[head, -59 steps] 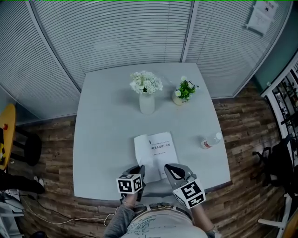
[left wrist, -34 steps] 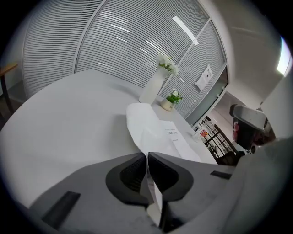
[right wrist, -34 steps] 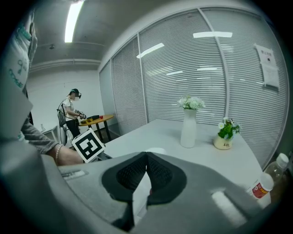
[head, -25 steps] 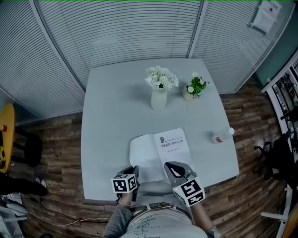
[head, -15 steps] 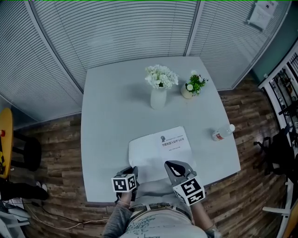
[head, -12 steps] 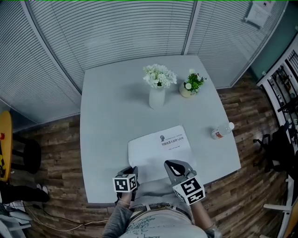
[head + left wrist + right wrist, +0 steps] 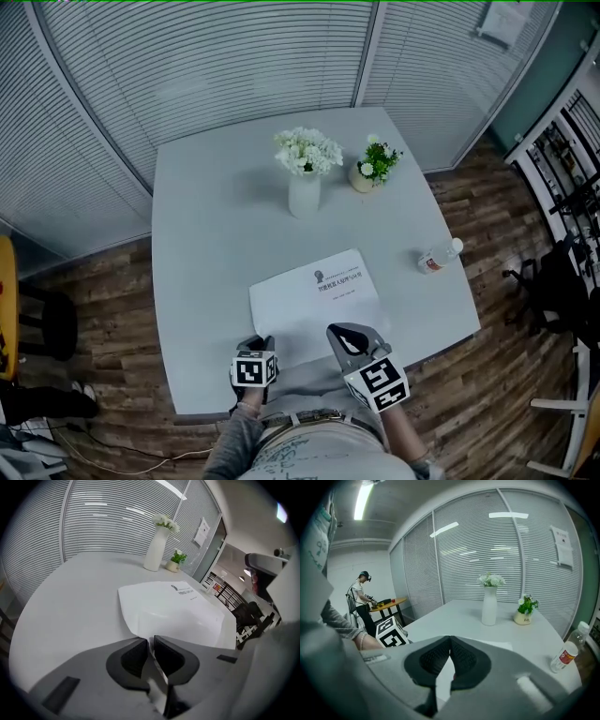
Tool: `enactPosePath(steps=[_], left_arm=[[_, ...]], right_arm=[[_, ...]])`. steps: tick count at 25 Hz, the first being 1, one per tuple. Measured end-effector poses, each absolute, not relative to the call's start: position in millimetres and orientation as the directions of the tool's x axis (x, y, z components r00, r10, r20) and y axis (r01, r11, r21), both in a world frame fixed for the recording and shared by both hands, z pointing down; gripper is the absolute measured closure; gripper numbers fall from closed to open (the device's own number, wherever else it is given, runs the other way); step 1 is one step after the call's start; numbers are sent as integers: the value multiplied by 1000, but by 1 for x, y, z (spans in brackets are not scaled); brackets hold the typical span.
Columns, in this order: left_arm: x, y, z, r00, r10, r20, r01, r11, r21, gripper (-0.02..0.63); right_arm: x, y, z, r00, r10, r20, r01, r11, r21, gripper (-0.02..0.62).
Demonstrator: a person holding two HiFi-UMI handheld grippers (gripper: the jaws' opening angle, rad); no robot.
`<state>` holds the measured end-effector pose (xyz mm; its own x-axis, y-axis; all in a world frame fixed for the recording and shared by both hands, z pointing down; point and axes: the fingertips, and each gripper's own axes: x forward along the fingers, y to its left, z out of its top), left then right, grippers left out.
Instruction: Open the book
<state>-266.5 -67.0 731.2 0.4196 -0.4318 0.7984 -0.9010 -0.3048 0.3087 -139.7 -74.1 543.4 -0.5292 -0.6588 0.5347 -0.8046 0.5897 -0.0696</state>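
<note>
The white book (image 7: 314, 300) lies open near the front edge of the grey table (image 7: 206, 234). Its turned cover is spread to the left and the printed title page (image 7: 339, 279) faces up. My left gripper (image 7: 265, 345) is low at the cover's near left corner. In the left gripper view the book (image 7: 173, 609) runs away from the left gripper (image 7: 150, 641). Its jaws have just been opening, and the thin corner still passes through the narrow gap without being pinched. My right gripper (image 7: 343, 336) hovers over the book's near edge, shut and empty, as the right gripper view confirms for the right gripper (image 7: 450, 641).
A white vase of flowers (image 7: 305, 187) and a small potted plant (image 7: 368, 172) stand at the back of the table. A plastic bottle (image 7: 437, 259) lies near the right edge. A person (image 7: 362, 597) works at a yellow table far off left.
The cover, half turned earlier, has been laid down flat to the left. My left gripper sank toward the table with it and its jaws parted slightly. The right gripper stayed put.
</note>
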Motion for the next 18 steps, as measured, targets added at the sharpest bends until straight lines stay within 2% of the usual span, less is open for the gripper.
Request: enactPosePath(steps=[18], left_arm=[[-264, -67, 734, 355, -430, 830, -926, -282, 250, 555]], right_arm=[[-105, -83, 537, -562, -622, 545, -767, 639, -62, 594]])
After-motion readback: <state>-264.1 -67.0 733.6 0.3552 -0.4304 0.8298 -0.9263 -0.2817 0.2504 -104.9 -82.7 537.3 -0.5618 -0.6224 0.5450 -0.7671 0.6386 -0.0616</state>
